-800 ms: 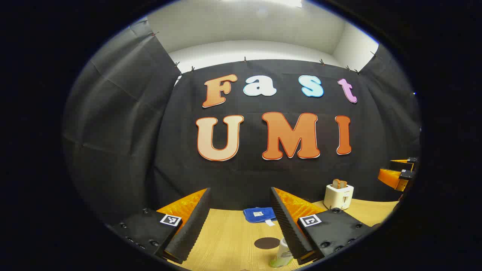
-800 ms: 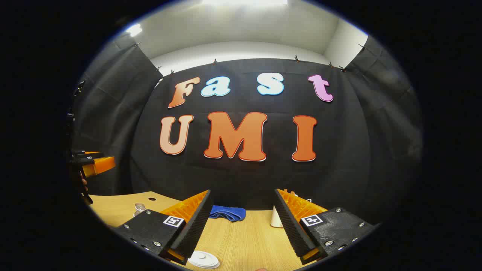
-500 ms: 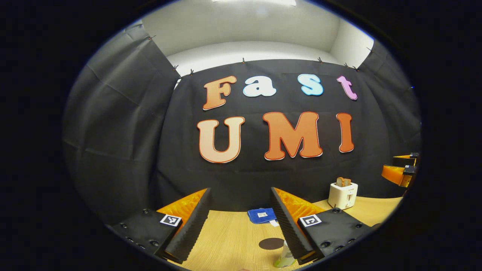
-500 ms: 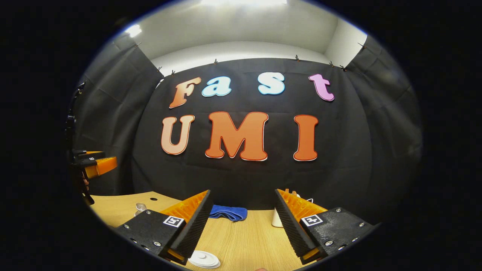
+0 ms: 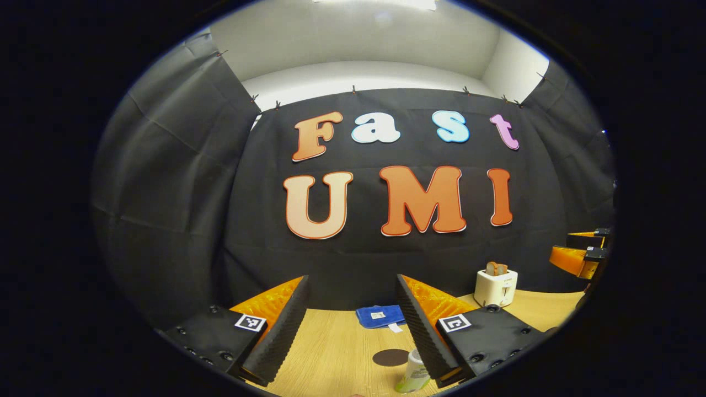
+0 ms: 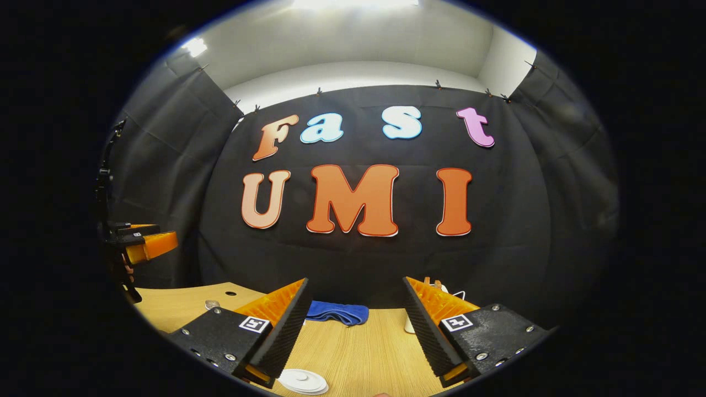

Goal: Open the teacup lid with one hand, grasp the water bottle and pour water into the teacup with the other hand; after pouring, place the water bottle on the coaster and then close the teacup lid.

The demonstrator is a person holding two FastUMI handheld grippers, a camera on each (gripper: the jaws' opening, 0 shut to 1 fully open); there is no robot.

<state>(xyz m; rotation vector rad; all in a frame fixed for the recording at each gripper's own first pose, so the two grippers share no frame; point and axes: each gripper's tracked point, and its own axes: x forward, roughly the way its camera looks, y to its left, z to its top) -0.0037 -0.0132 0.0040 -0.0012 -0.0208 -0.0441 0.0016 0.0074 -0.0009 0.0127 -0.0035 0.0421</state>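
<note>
In the left gripper view my left gripper (image 5: 351, 284) is open and holds nothing. A pale bottle with a green label (image 5: 412, 377) stands on the wooden table (image 5: 331, 353) by the lower end of its right finger, partly hidden. A dark round coaster (image 5: 390, 357) lies just beyond the bottle. In the right gripper view my right gripper (image 6: 354, 284) is also open and holds nothing. A white round lid with a knob (image 6: 302, 380) sits low by its left finger; what is under it is hidden.
A blue cloth (image 5: 379, 316) (image 6: 336, 313) lies at the table's back edge. A white toaster with bread (image 5: 496, 286) stands at the back right, half hidden (image 6: 409, 326) in the right gripper view. Each view shows the other gripper (image 5: 582, 255) (image 6: 140, 242) at its side.
Both views drifted a little as the hands moved slightly; the right gripper view shifted so the wall slid right. Both grippers stayed open and nothing was picked up.
</note>
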